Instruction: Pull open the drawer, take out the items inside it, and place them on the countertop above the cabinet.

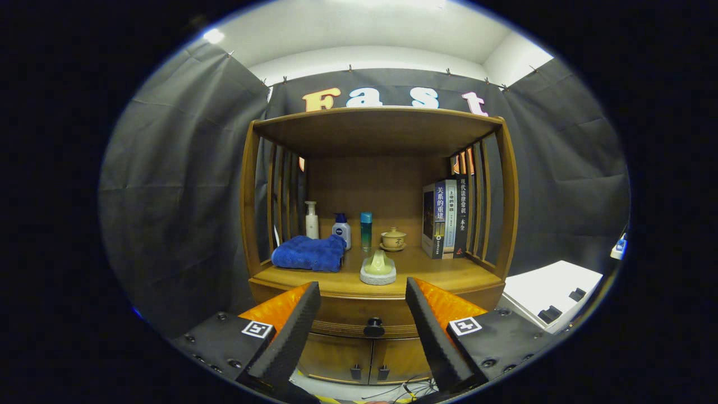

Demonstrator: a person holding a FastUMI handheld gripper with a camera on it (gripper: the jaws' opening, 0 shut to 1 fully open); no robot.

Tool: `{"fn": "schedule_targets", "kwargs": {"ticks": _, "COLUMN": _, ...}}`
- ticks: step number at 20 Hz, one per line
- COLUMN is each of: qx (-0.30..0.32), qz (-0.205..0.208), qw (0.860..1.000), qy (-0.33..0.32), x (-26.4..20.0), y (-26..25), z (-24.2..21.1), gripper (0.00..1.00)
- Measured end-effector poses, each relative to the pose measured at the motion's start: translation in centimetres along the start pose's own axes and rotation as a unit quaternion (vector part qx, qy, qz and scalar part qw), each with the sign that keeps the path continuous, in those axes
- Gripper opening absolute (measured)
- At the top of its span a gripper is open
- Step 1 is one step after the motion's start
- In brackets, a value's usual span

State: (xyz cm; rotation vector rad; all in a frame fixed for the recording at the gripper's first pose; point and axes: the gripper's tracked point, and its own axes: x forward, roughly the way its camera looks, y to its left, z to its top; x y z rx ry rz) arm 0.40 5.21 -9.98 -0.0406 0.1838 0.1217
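Observation:
A wooden cabinet stands ahead with a shut drawer (pixel 348 321) under its countertop (pixel 437 275). The drawer has a dark round knob (pixel 373 326) in its middle. My gripper (pixel 363 294) is open, its two fingers spread wide, and the knob sits beyond them, in the gap between their tips. Nothing is between the fingers. What lies inside the drawer is hidden.
On the countertop lie a folded blue towel (pixel 310 252), a white pump bottle (pixel 312 220), a white-and-blue bottle (pixel 341 229), a teal bottle (pixel 366 230), a lidded tea cup (pixel 393 239), a small stone ornament (pixel 378 269) and several books (pixel 446 217). Two lower doors (pixel 367 359) sit under the drawer. A white box (pixel 552 292) stands right.

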Motion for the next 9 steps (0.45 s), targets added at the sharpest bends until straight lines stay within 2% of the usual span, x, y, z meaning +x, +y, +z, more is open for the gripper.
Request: {"fn": "schedule_targets", "kwargs": {"ticks": 9, "qx": -0.002, "qz": 0.005, "qw": 1.000, "qy": 0.003, "x": 0.15, "y": 0.44, "z": -0.12, "gripper": 0.99}}
